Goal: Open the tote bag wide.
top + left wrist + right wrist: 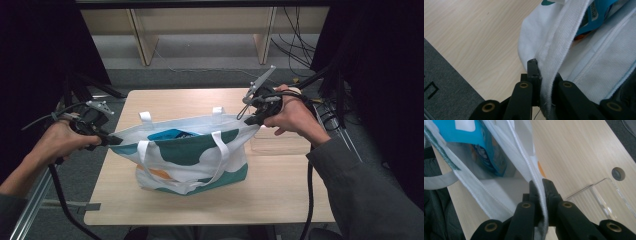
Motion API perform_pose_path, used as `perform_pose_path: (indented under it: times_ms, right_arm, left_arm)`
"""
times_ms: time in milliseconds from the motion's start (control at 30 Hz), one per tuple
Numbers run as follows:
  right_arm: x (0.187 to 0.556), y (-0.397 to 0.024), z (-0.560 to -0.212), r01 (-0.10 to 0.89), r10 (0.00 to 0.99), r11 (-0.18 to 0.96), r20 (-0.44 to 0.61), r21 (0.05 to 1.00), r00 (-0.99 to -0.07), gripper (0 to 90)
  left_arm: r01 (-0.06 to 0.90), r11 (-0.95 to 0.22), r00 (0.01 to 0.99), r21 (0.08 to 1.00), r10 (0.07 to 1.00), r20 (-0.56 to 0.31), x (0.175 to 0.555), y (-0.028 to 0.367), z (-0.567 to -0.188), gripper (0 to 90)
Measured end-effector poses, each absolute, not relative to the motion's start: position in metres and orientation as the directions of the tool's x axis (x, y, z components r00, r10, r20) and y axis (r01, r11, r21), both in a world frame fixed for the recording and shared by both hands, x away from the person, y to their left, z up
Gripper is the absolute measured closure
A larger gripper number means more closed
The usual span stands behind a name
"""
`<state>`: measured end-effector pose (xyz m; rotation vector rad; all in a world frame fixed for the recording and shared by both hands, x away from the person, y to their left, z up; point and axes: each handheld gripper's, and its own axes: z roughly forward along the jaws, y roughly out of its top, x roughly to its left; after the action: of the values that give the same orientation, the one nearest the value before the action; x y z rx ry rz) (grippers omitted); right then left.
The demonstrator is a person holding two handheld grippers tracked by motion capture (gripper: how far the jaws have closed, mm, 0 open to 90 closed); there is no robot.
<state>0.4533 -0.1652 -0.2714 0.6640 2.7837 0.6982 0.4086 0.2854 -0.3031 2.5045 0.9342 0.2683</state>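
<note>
Lab or test rig – black curtains [35, 45], loose cables [295, 42], alu frame [30, 210], plain wooden table [280, 190], grey carpet [210, 77]

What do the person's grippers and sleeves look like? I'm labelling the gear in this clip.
Both the left gripper and the right gripper are black, each topped by a grey three-cornered plate and trailing a black cable. Their jaws carry brass-coloured rivets. The sleeves are grey.

Both claws black: left claw [114, 141], right claw [248, 120]. Jaw arms w/ brass-ringed pivot holes. Grey 3-cornered plate [98, 106] on top of each. Thick black cable [62, 197] trails from each. Person wears grey long sleeves [367, 192].
</note>
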Motion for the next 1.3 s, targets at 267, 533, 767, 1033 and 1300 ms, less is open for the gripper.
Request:
perform_pose_path:
  times_ms: [267, 533, 767, 1033, 1300]
  right_arm:
    - [0.451, -0.167, -0.3, 0.39, 0.471, 0.792, -0.063, 0.47, -0.88, 87.6]
    - [0.447, -0.17, -0.335, 0.415, 0.476, 0.785, -0.019, 0.46, -0.879, 87.6]
    - [0.444, -0.169, -0.358, 0.436, 0.495, 0.774, -0.01, 0.459, -0.869, 87.6]
    - [0.44, -0.168, -0.393, 0.456, 0.513, 0.761, 0.003, 0.462, -0.859, 87.6]
    - [0.438, -0.17, -0.43, 0.5, 0.547, 0.734, 0.037, 0.46, -0.836, 87.6]
  left_arm:
    - [0.582, -0.668, 0.757, 0.464, 0.653, -0.01, 0.405, 0.283, -0.33, 85.5]
    - [0.608, -0.645, 0.747, 0.462, 0.662, -0.059, 0.41, 0.283, -0.368, 85.5]
    - [0.624, -0.626, 0.736, 0.468, 0.672, -0.083, 0.413, 0.283, -0.398, 85.5]
    - [0.645, -0.594, 0.714, 0.481, 0.693, -0.101, 0.417, 0.285, -0.429, 85.5]
    - [0.661, -0.582, 0.7, 0.474, 0.706, -0.109, 0.422, 0.283, -0.455, 85.5]
